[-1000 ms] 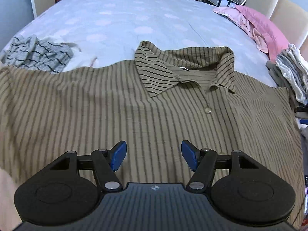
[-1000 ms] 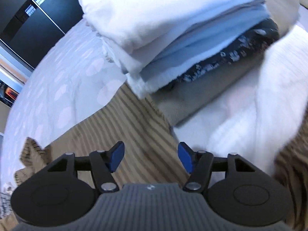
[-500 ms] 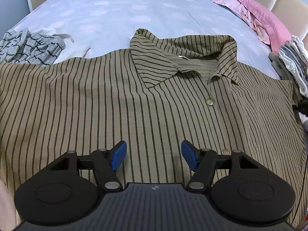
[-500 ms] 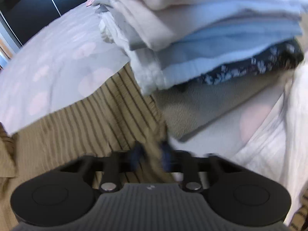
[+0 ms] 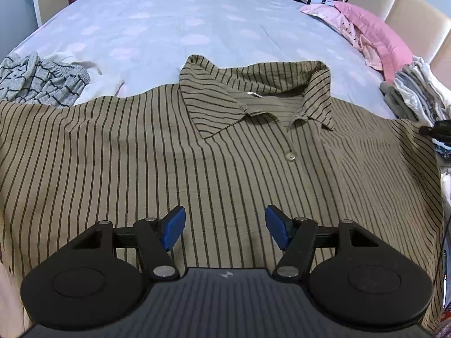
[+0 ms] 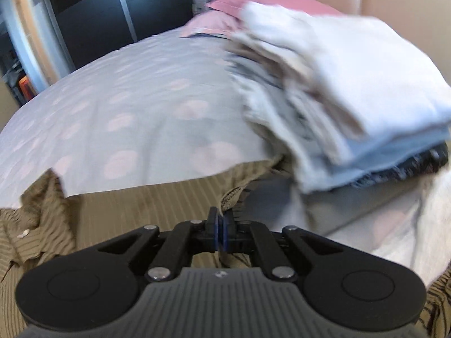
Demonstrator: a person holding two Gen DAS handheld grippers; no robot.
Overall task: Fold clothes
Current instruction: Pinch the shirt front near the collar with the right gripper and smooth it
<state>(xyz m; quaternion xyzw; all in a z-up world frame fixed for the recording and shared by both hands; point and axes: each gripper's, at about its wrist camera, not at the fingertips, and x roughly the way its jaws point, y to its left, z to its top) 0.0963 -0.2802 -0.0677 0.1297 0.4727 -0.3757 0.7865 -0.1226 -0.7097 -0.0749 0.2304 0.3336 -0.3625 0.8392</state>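
Striped shirt (image 5: pixel 197 146) lies flat on the bed (image 5: pixel 169 22). Left gripper (image 5: pixel 225 226) hangs over it, jaws wide apart; right gripper (image 6: pixel 221 226) is pinching the shirt's edge beside the folded stack (image 6: pixel 352 107).

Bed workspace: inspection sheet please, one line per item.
Surface: bed, pale dotted cover.
Job's things: striped shirt spread flat, collar away from camera, buttoned.
Clutter: grey patterned garment at left; pink clothes and folded stack at right.
Grippers: left gripper open above shirt; right gripper shut on shirt edge.
Cables: nothing seen.
Surroundings: dark wardrobe, beige headboard.
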